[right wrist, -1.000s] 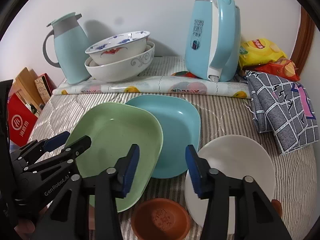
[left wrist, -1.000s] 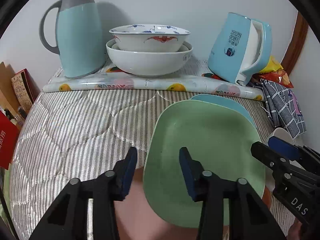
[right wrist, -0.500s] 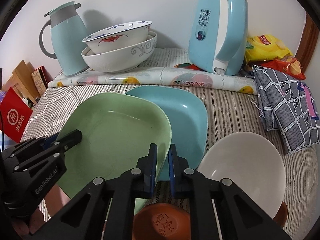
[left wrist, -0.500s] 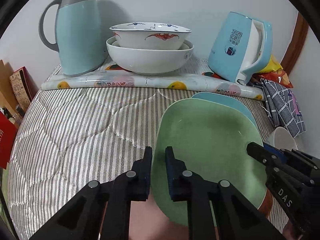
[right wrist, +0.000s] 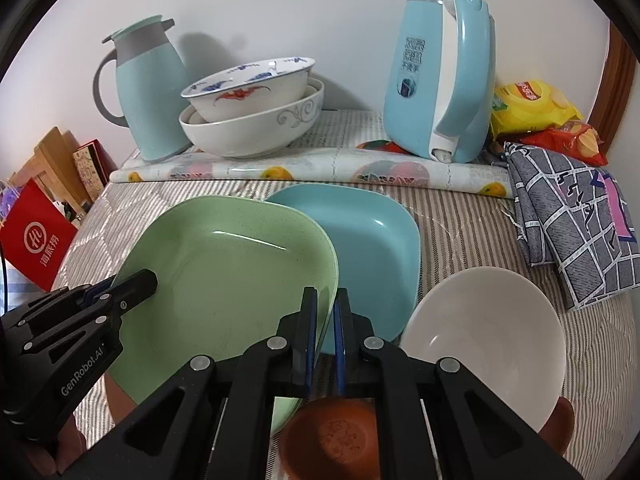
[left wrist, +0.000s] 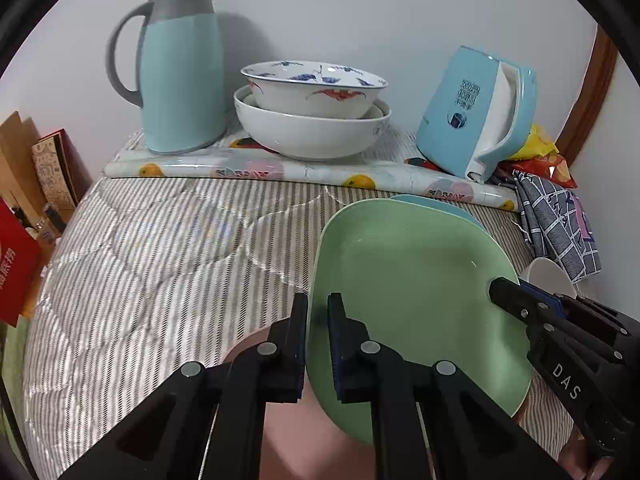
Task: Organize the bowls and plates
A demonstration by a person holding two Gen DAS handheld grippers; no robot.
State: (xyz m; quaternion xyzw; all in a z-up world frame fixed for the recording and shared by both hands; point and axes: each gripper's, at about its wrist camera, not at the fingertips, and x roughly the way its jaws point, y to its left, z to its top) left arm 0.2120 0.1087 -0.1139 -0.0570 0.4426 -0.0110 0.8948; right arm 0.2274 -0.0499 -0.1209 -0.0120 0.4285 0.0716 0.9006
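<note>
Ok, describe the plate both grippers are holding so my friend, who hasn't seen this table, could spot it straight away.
Find the striped tablecloth in front of the two stacked bowls. In its middle lie two overlapping squarish plates. Yours is the green plate, lying partly over the blue plate, its edges clamped by the left gripper and right gripper.

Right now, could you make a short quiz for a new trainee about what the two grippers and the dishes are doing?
1. True or false: both grippers are clamped on the rim of the green plate.
2. Which dish lies partly under the green plate? A) the blue plate B) the white bowl C) the brown dish
3. Fill in: the patterned bowl sits nested inside a larger ____ bowl.

Key
1. True: the left gripper holds its left edge, the right gripper its right edge.
2. A
3. white
</note>
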